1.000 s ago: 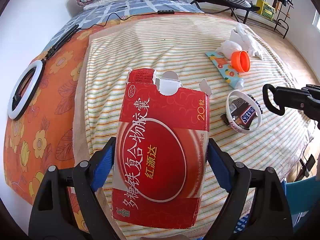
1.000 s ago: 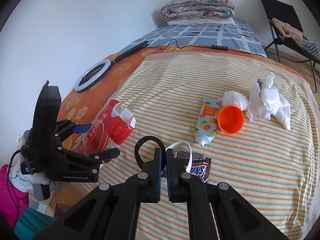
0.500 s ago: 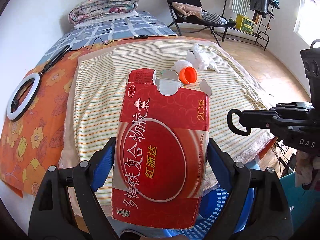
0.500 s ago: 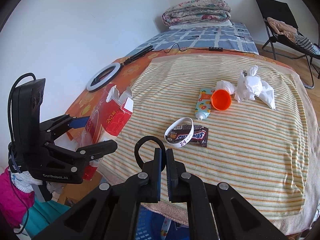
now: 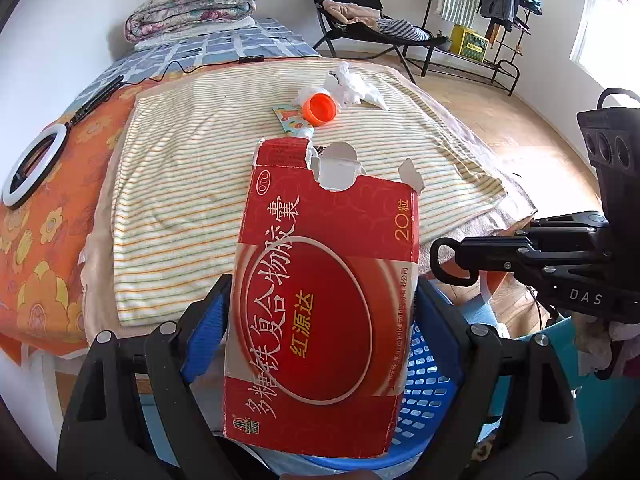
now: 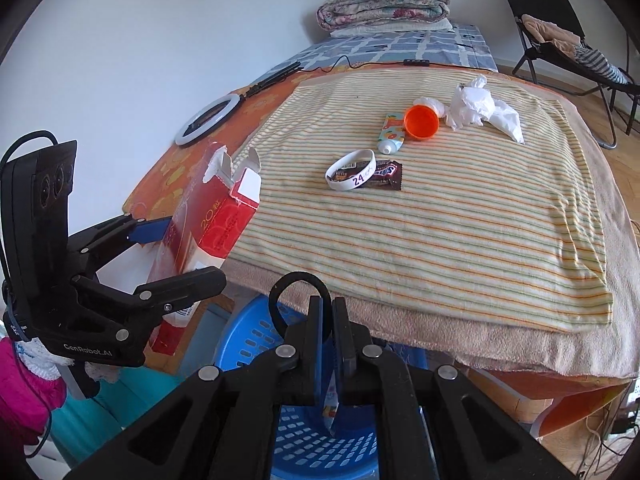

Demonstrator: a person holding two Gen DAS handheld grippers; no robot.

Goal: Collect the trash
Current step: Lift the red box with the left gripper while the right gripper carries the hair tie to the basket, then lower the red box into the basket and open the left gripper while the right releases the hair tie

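Over the blue basket [image 6: 256, 340] at the bed's edge, the left hand-held gripper [image 5: 320, 316] stands wide, its blue pads clamped on the sides of a torn red carton [image 5: 320, 312]. The right hand-held gripper [image 6: 328, 312] is pressed shut, possibly pinching a thin printed scrap [image 6: 331, 404]. On the striped blanket [image 6: 460, 220] lie a candy wrapper [image 6: 386, 174], white wristband [image 6: 352, 170], tube [image 6: 392, 134], orange cap [image 6: 421, 122] and crumpled tissues [image 6: 484, 110].
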